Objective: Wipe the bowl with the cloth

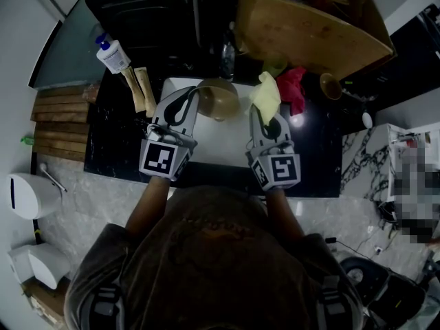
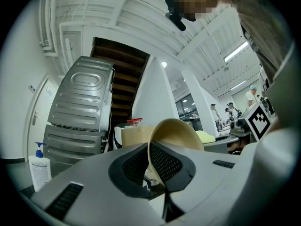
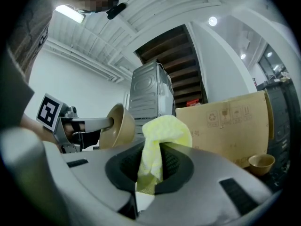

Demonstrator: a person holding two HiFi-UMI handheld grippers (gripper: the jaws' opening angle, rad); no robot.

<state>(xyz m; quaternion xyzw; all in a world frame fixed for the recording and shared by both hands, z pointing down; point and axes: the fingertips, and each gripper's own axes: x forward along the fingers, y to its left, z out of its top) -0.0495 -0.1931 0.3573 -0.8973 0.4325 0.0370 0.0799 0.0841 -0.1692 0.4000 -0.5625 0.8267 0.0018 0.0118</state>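
Over the dark worktop (image 1: 113, 150), you are clamping the tilted tan bowl (image 2: 176, 133) by its rim in the fingers of your left gripper (image 2: 157, 166). The fingers of your right gripper (image 3: 150, 166) are pinching a crumpled yellow cloth (image 3: 164, 131) just beside it.

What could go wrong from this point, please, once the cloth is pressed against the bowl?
1. The left claw pinches the bowl only by its rim, tipped on its side, so wiping pressure could twist it loose.
2. Only a small bunch of cloth sticks out past the right claw, so the claw itself might knock the bowl.
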